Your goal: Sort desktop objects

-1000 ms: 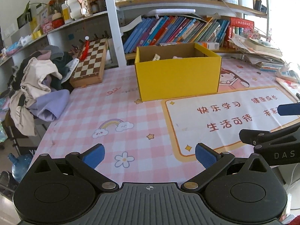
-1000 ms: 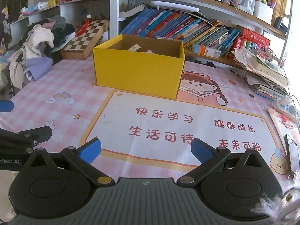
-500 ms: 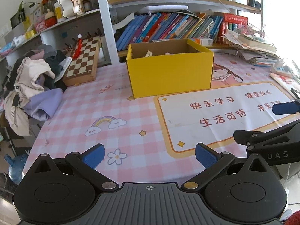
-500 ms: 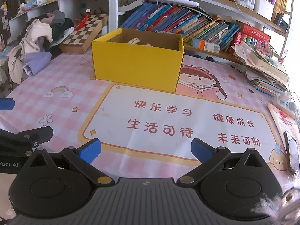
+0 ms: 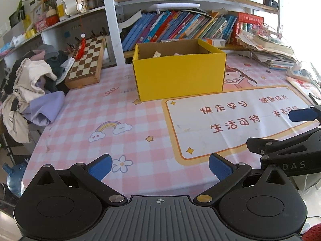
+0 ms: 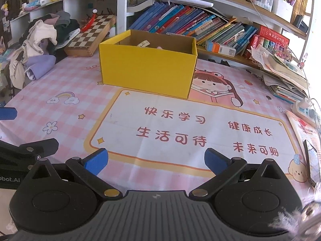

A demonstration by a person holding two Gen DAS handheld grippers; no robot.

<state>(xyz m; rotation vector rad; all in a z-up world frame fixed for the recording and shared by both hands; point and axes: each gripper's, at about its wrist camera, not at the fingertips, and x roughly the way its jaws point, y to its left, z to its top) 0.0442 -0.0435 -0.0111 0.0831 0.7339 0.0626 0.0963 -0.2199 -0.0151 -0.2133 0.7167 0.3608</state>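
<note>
1. Pink checked tablecloth (image 5: pixel 124 108) fills the frame below crowded bookshelves (image 5: pixel 180 26).
2. Yellow box (image 5: pixel 179 76) sits upper centre, small items inside.
3. Left gripper (image 5: pixel 159 166) and right gripper (image 6: pixel 156 161), bottom centre, are both spread wide and empty.

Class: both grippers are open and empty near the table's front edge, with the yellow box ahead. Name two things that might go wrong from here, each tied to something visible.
1. The left gripper and right gripper sit close side by side; reaching together, they may collide.
2. The yellow box already holds items; a careless drop or a nudge to its wall might shift it on the tablecloth.
</note>
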